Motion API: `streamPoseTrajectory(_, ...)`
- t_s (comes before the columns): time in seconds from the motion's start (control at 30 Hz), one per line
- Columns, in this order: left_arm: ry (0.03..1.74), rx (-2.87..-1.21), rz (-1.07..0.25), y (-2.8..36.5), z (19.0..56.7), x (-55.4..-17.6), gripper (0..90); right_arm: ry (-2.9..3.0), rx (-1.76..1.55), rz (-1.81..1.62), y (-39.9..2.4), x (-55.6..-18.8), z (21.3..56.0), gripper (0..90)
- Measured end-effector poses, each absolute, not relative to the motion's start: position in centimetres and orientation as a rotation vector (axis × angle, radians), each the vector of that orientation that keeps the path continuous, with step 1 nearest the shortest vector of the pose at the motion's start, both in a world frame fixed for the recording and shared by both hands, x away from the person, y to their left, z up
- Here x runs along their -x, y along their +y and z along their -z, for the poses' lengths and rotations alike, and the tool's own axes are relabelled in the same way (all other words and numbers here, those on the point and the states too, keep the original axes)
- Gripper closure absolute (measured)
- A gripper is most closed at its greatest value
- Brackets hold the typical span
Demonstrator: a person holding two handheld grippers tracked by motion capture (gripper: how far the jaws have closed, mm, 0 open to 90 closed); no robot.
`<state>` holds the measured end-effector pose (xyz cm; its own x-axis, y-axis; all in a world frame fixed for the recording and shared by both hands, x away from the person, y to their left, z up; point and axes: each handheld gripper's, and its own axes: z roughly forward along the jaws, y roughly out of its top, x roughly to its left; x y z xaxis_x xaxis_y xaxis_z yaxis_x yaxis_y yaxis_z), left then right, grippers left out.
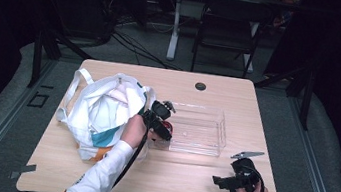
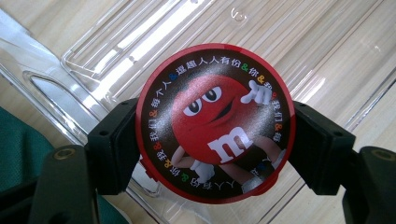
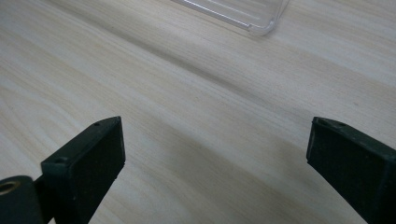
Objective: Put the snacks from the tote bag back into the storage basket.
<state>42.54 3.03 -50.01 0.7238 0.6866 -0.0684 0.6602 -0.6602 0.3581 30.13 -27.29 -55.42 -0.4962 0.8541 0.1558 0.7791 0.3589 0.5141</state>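
One tin, one clear tray, one bag.

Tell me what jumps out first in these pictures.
The red round tin with a cartoon candy face, clamped between the left gripper's black jaws over the left end of the clear tray. Next, the white tote bag slumped on the table's left side. The right gripper hangs open over bare wood near the front right corner.

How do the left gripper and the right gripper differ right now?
The left gripper is shut on a round red candy tin; the right gripper stands open with nothing between its jaws. The left hangs over the clear plastic tray; the right sits near the bare wooden table, beside the tray. Both have black jaws.
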Motion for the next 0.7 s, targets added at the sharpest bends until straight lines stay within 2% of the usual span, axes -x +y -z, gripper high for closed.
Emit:
streamPoseTrajectory(0.47, 1.015, -2.540, -0.143, 3.2, 49.6, -42.2, 24.8, 2.471, -1.497, -0.833, -27.4, -30.1, 55.3, 3.5)
streamPoseTrajectory(0.7, 0.994, -2.485, -0.175, 3.6, 47.5, -41.9, 16.6, 2.462, -1.503, -0.831, -27.4, -30.1, 55.3, 3.3)
